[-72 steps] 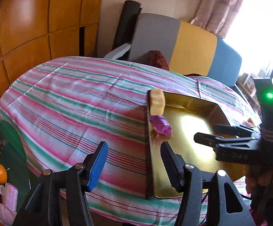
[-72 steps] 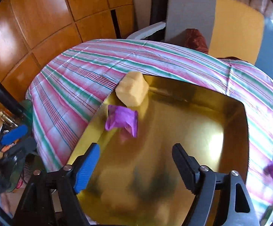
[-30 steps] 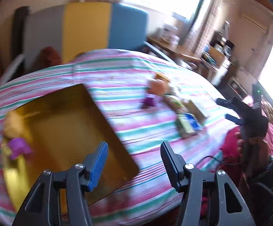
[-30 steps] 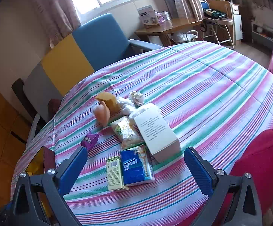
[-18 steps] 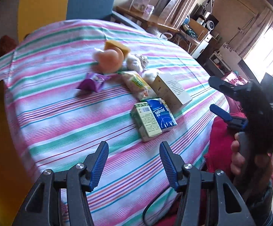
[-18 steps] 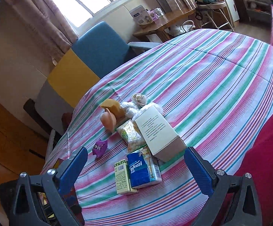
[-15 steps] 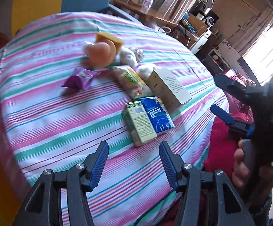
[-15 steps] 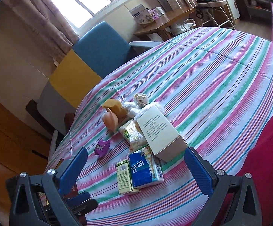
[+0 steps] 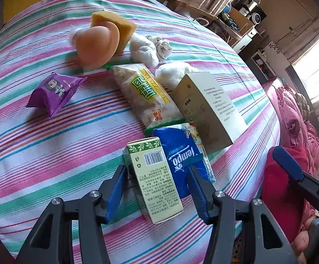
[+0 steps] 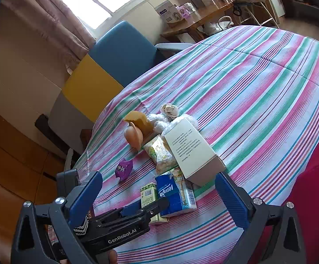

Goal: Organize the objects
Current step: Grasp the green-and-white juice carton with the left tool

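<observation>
On the striped tablecloth (image 9: 49, 149) lies a heap: a green-and-cream carton (image 9: 153, 176), a blue tissue pack (image 9: 181, 154), a beige box (image 9: 208, 107), a yellow-labelled snack bag (image 9: 146, 92), a purple packet (image 9: 53, 90), a peach egg-shaped thing (image 9: 95, 44) and a yellow sponge (image 9: 115, 22). My left gripper (image 9: 157, 171) points steeply down with its jaws closing around the carton; a gap still shows at the right pad, which stands over the tissue pack. My right gripper (image 10: 158, 180) hangs open and wide above the heap's near side, nothing between its fingers.
White wrapped lumps (image 9: 143, 49) lie behind the snack bag. A blue, yellow and grey chair (image 10: 115, 66) stands at the table's far side, a wooden side table (image 10: 203, 22) beyond it. Red cloth (image 10: 313, 187) borders the table's near right edge.
My left gripper has swung from the gold tray over to the heap and sunk onto the green carton, its jaws narrowing. The right gripper has stayed in place, tilting slightly.
</observation>
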Motion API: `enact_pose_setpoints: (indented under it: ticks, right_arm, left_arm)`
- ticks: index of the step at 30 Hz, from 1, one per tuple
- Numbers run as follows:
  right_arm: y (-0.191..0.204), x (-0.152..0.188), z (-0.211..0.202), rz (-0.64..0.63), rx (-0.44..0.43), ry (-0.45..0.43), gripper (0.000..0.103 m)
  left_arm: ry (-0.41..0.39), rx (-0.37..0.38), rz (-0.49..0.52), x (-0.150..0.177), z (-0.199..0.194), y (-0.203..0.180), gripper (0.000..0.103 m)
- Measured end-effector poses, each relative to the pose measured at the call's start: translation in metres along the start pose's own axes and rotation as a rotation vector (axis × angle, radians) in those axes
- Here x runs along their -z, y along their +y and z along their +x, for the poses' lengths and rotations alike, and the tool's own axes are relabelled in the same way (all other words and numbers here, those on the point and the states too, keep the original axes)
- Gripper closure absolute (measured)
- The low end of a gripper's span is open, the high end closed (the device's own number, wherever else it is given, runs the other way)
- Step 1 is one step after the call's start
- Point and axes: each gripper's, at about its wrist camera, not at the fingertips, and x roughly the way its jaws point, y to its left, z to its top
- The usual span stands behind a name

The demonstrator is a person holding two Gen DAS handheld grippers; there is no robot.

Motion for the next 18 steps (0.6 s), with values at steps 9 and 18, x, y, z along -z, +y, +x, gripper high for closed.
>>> enact_pose_setpoints:
  ticks: [9, 18]
  right_arm:
    - [0.001, 0.000, 0.004, -0.001, 0.018, 0.018, 0.000]
    - [0.003, 0.000, 0.017, -0.010, 0.056, 0.094, 0.000]
  left_arm:
    - [-0.032, -0.034, 0.024, 0.034, -0.034, 0.023, 0.070]
    - [-0.061, -0.119, 0.054, 0.074, -0.040, 0.034, 0.071]
